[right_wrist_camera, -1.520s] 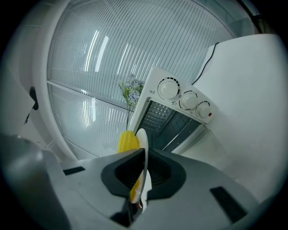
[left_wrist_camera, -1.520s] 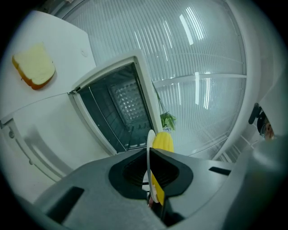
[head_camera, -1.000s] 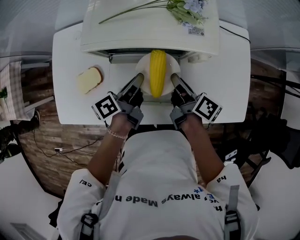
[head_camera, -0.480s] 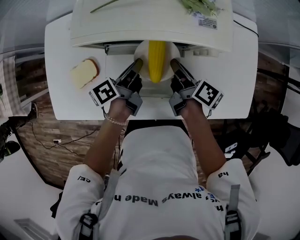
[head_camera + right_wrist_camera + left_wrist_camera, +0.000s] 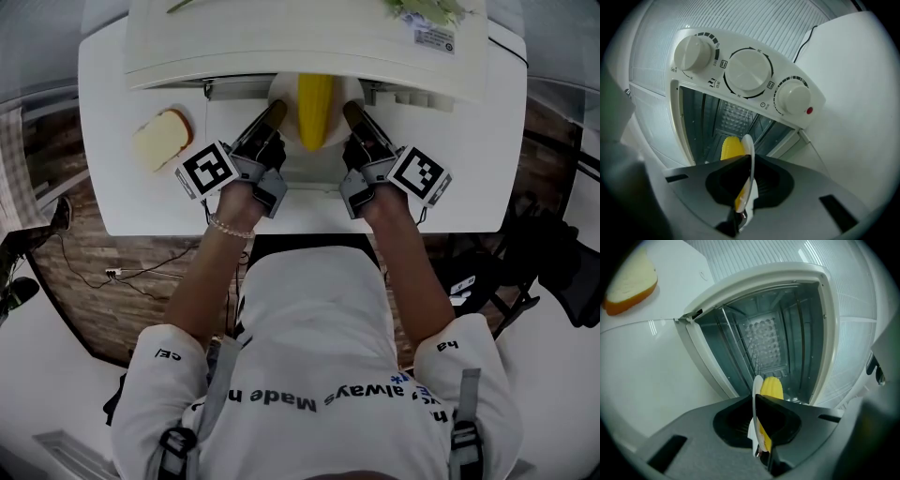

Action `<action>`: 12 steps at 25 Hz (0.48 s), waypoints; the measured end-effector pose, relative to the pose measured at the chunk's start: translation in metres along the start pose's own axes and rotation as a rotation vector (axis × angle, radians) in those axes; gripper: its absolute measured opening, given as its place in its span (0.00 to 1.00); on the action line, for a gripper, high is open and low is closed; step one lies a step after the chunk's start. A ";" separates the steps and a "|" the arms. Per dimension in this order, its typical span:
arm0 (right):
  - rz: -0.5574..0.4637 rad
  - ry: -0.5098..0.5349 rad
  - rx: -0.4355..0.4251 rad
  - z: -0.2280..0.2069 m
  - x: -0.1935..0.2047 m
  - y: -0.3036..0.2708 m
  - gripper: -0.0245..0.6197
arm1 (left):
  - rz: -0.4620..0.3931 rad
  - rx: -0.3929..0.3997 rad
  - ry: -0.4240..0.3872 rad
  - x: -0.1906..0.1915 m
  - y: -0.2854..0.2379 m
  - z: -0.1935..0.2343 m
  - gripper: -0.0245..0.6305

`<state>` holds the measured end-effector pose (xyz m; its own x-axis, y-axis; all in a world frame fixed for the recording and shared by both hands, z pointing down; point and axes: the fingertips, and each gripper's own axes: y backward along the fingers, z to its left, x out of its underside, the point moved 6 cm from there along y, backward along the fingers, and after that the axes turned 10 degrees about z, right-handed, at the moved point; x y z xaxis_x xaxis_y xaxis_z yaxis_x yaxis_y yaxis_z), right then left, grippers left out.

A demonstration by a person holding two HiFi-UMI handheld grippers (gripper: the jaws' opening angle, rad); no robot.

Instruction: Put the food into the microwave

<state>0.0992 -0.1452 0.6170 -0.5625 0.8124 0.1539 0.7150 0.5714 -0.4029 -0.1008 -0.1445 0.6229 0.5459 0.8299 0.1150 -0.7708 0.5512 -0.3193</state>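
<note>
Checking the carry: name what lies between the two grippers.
In the head view, a plate bearing corn lies between left gripper and right gripper.

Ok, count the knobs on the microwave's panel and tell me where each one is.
3, in a row on the panel in the right gripper view: left knob, middle knob, right knob beside a red dot. None seems hidden.

Both forearms reach forward; left tool (image 5: 273, 112) and right tool (image 5: 349, 111) clamp opposite rims of the plate (image 5: 292, 133).
</note>
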 end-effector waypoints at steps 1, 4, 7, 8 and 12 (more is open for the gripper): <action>-0.001 -0.004 0.002 0.000 0.000 -0.001 0.07 | -0.003 -0.002 0.008 0.000 0.000 0.001 0.07; -0.007 -0.010 0.006 0.000 0.000 -0.004 0.07 | -0.012 -0.008 0.014 -0.002 0.001 0.001 0.07; -0.013 -0.016 0.007 -0.002 -0.002 -0.009 0.07 | -0.032 0.005 0.032 -0.006 -0.003 0.000 0.07; -0.018 -0.019 0.006 -0.002 -0.003 -0.010 0.07 | -0.040 0.015 0.048 -0.007 -0.005 0.000 0.07; -0.039 -0.039 -0.011 -0.003 -0.005 -0.011 0.09 | -0.049 0.003 0.062 -0.011 -0.011 0.003 0.07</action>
<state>0.0952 -0.1555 0.6235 -0.6060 0.7842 0.1338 0.6965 0.6042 -0.3871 -0.0991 -0.1596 0.6276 0.6024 0.7949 0.0724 -0.7434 0.5918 -0.3116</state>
